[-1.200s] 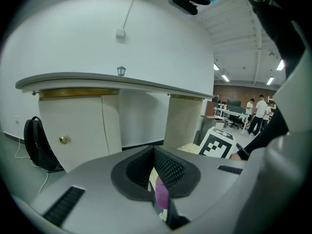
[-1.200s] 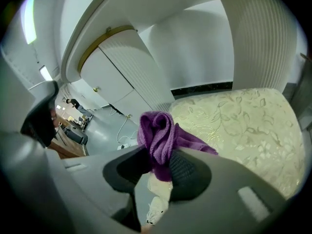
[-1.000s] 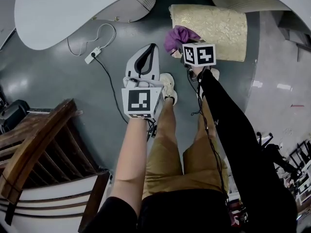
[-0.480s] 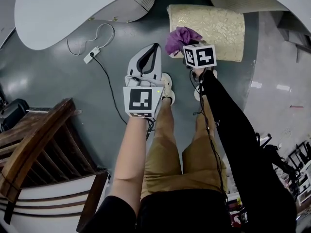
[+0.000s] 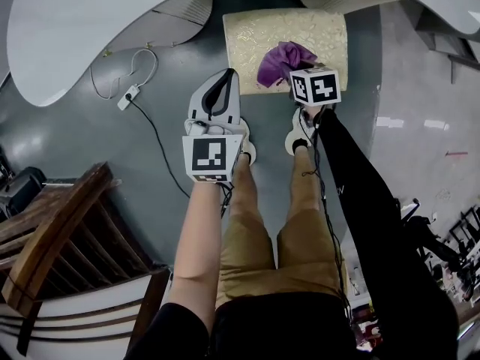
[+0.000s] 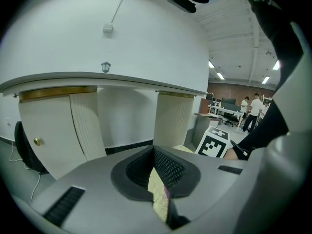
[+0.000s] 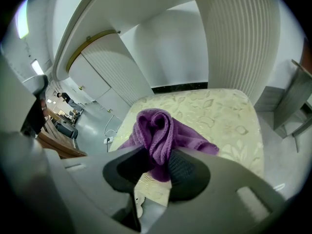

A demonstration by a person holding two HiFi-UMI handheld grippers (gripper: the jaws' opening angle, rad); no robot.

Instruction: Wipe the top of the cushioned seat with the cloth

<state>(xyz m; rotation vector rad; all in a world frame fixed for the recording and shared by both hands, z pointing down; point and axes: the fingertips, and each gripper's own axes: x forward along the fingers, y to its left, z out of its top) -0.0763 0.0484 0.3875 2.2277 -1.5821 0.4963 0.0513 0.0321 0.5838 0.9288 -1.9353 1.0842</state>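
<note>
The cushioned seat (image 5: 255, 36) is a cream and gold patterned square on the floor ahead of the person's feet. A purple cloth (image 5: 283, 58) lies bunched on the seat's near half. My right gripper (image 5: 294, 77) is shut on the cloth, which bulges up between the jaws in the right gripper view, where the cloth (image 7: 161, 128) spreads over the seat (image 7: 224, 116) ahead of the right gripper (image 7: 157, 162). My left gripper (image 5: 223, 81) hovers just left of the seat's near corner, shut with nothing in it. In the left gripper view the left gripper (image 6: 154, 149) shows a sliver of seat (image 6: 159, 196) below its tips.
A white curved tabletop (image 5: 82, 21) on fluted pedestals (image 7: 234, 38) overhangs the seat's far side. A power strip with cable (image 5: 125, 96) lies on the grey floor at left. A wooden chair (image 5: 52, 231) stands at the lower left. The person's shoes (image 5: 294, 137) are near the seat.
The person has stepped closer to the seat. My right gripper has carried the cloth from the seat's near left corner onto its near middle. The left gripper has moved forward alongside.
</note>
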